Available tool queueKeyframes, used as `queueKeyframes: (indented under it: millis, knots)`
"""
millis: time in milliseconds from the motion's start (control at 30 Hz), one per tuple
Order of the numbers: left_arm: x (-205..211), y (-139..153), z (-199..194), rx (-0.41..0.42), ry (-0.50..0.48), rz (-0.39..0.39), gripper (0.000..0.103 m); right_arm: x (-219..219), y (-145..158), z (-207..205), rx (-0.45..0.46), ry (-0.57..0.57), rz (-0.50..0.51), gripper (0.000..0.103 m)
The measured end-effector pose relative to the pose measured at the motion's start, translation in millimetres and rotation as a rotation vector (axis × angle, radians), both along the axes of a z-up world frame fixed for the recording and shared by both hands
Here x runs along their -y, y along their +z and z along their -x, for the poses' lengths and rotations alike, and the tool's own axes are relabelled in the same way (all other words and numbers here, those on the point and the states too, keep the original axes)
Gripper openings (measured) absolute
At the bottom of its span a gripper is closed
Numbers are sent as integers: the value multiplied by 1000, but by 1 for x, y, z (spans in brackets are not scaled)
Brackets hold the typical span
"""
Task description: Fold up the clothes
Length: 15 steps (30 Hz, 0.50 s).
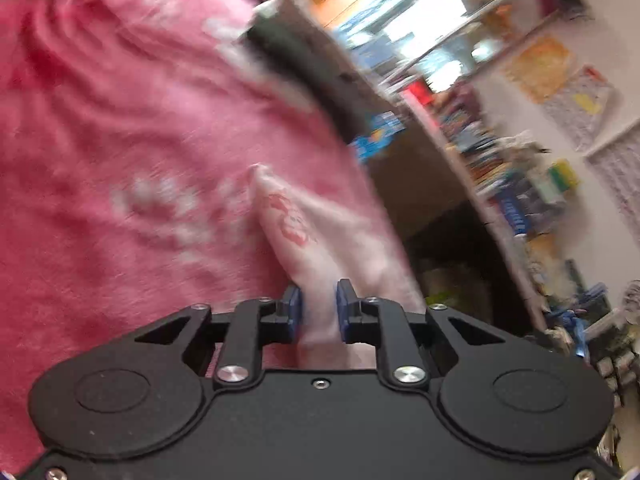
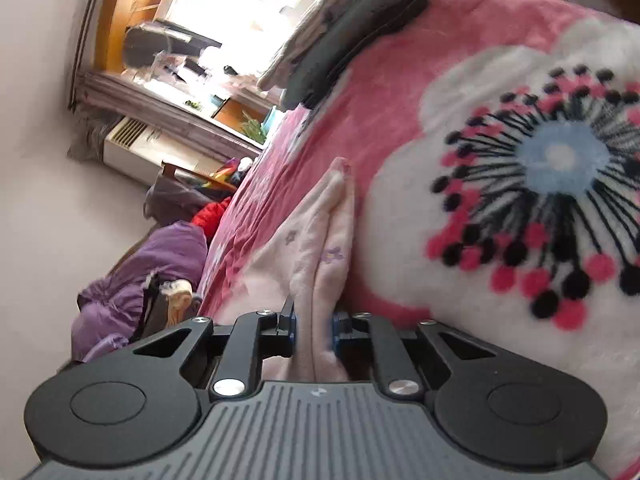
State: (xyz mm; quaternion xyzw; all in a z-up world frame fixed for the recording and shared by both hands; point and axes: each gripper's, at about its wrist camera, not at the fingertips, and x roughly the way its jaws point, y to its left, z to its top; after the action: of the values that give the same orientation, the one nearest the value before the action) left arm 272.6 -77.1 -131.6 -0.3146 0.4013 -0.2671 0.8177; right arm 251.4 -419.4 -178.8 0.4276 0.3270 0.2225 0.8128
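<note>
My left gripper [image 1: 319,304] is pinching a bunched fold of the pale pink garment [image 1: 316,240], blue pads [image 1: 294,308] pressed in from both sides, cloth running up toward twelve o'clock with a red print on it. Behind it, filling nine through eleven o'clock, is the pink blanket [image 1: 120,140], blurred. Off at two and three o'clock sit cluttered shelves [image 1: 500,168], too smeared to read.

My right gripper [image 2: 313,322] is clamped on the same kind of pale pink cloth [image 2: 320,248], two layers gathered between the fingers, small purple flowers printed on it, its tip pointing to twelve. The garment lies against the blanket's big white flower [image 2: 520,184] at two o'clock. A purple jacket [image 2: 160,264] is heaped at nine, a window [image 2: 224,8] at eleven
</note>
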Motion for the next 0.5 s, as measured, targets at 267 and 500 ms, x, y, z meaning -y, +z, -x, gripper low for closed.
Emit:
queueKeyframes:
  millis: [267, 500]
  knots:
    - [-5, -23, -25, -43, -119, 191, 35, 4, -14, -4, -5, 10, -94, 13]
    - [4, -22, -30, -18, -166, 153, 13, 12, -12, -9, -8, 33, -146, 15]
